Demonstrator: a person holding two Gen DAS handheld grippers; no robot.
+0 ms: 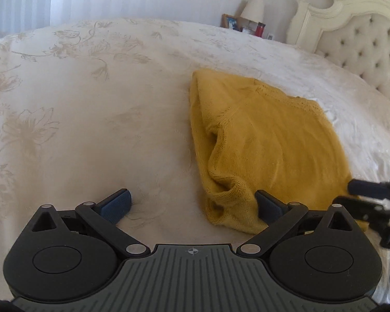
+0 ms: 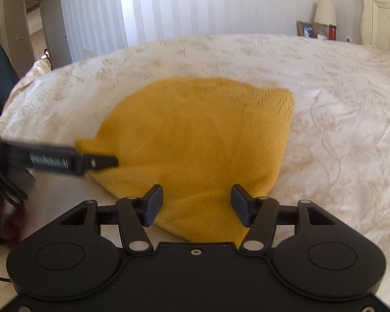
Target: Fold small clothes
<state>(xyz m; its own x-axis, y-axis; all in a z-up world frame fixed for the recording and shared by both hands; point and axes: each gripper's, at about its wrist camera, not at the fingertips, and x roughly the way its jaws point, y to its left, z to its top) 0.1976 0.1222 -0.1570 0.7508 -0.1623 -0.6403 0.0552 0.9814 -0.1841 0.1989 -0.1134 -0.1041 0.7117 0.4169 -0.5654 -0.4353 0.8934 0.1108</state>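
here the yellow sweater [image 2: 195,140] lay near the bed's [image 2: 325,104] near edge; left gripper [image 1: 192,205] and right gripper [image 2: 195,202] gaped released, seemingly ready to grab its hem.

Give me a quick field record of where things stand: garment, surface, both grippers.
garment: yellow knit sweater, partly folded, near edge bunched
surface: white floral bedspread
left gripper: open, right finger against the sweater's bunched corner, left finger over bare bedspread
right gripper: open, fingers straddling the sweater's near edge
grasp: neither gripper closed on fabric
background: lamp and tufted headboard
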